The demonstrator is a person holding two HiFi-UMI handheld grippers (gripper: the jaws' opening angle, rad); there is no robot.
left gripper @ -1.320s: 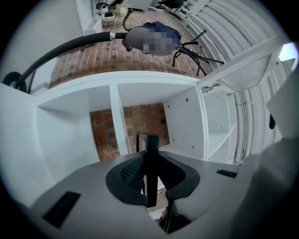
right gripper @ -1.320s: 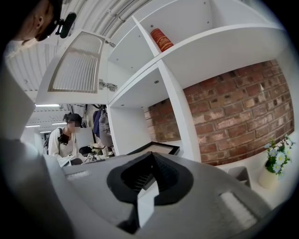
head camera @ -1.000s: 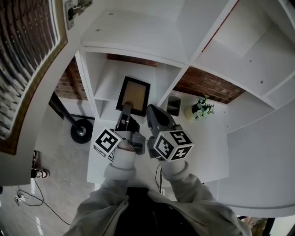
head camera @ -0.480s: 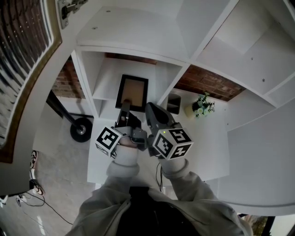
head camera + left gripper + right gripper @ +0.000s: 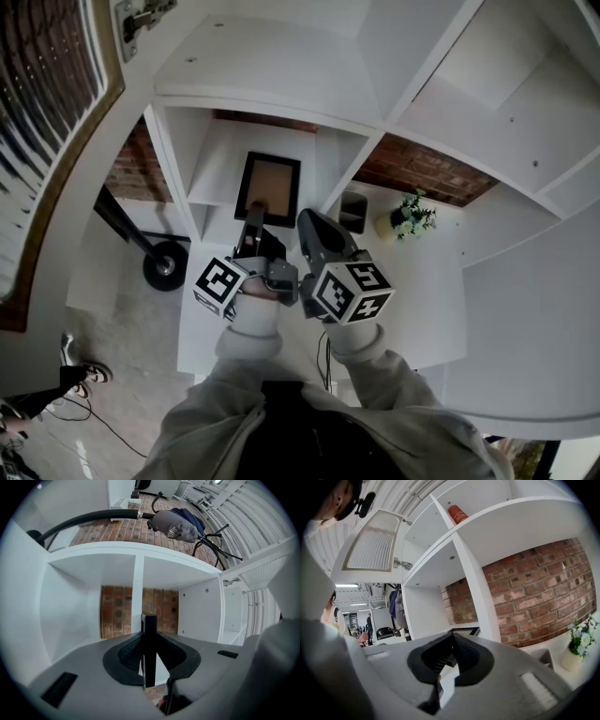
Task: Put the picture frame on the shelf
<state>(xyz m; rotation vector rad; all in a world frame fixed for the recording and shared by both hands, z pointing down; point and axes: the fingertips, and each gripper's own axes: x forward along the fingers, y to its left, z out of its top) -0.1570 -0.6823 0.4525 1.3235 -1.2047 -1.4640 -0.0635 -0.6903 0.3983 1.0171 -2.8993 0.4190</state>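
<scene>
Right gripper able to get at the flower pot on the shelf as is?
Likely yes. The right gripper is empty, jaws together, and the flower pot stands in an open-fronted compartment. A dark container stands roughly between them, so a frontal approach looks safer.

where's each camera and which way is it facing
Head view: on the person's head, steeply down at white shelf unit; left gripper, right gripper, sleeves.
Left gripper view: on left gripper, into a shelf compartment; jaws shut on black picture frame.
Right gripper view: on right gripper, towards red brick wall; jaws together.
All share shelf and frame.
</scene>
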